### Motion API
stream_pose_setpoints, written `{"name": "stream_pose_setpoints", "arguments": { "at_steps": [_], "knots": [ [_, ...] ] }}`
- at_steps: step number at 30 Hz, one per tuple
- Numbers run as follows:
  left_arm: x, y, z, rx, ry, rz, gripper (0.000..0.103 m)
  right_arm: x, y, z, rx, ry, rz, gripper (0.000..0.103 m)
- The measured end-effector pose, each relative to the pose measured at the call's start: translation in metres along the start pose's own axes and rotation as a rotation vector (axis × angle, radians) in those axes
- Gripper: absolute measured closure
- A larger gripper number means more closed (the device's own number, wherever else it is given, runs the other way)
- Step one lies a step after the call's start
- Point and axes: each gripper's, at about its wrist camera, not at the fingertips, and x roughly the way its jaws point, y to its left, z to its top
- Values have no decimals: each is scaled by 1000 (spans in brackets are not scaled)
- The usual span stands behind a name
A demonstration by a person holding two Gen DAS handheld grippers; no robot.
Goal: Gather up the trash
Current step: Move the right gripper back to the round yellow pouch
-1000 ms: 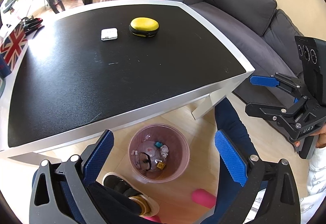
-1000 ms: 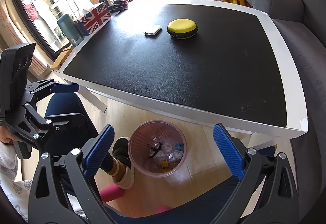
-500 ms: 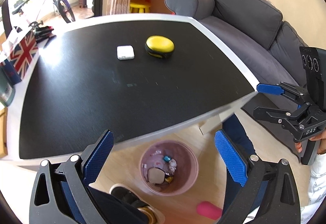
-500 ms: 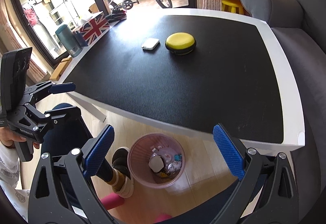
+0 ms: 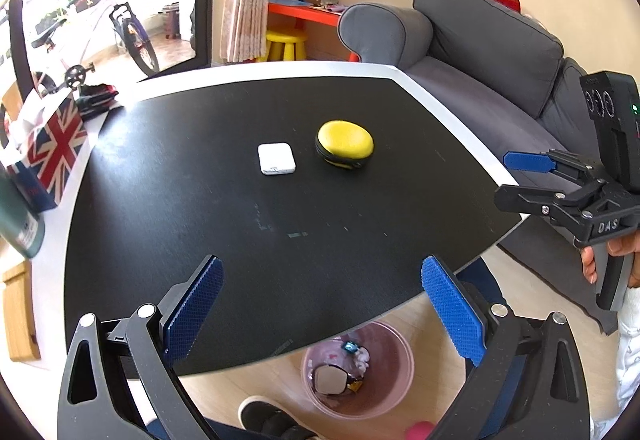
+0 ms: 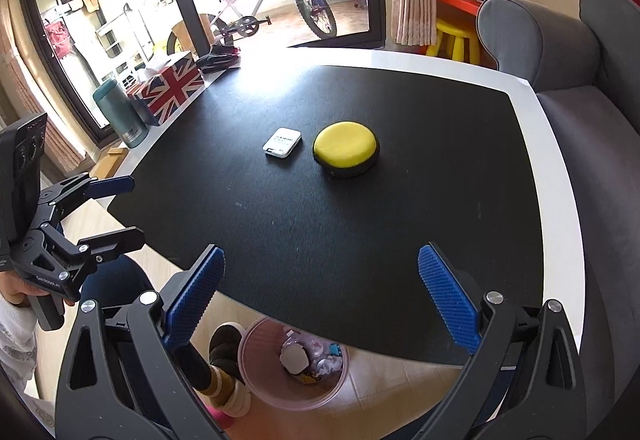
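A pink trash bin [image 5: 394, 372] holding several scraps stands on the floor under the near edge of the black table [image 5: 280, 224]; it also shows in the right wrist view [image 6: 256, 372]. My left gripper [image 5: 320, 304] is open and empty above the table's near edge. My right gripper [image 6: 320, 300] is open and empty too. Each gripper shows in the other's view: the right one [image 5: 516, 180] at the table's right corner, the left one [image 6: 120, 208] at the left edge. A white flat packet [image 5: 276, 158] and a yellow round case [image 5: 345, 144] lie mid-table.
A Union Jack box [image 6: 168, 88] and a green flask [image 6: 120, 116] stand at the table's left side. A grey sofa [image 5: 480, 52] is on the right. My legs and feet are by the bin [image 6: 224, 352]. A bicycle stands beyond the window.
Both grippers have risen and tilted up from the bin toward the tabletop. The bin has slid toward the bottom of both views. Both stay open and empty.
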Motion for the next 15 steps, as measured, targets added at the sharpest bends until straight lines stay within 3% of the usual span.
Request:
{"name": "stream_pose_setpoints", "arguments": {
  "at_steps": [15],
  "knots": [
    [16,18,18,-30,13,8,8,65,-14,65,-45,82,-11,7]
  ]
}}
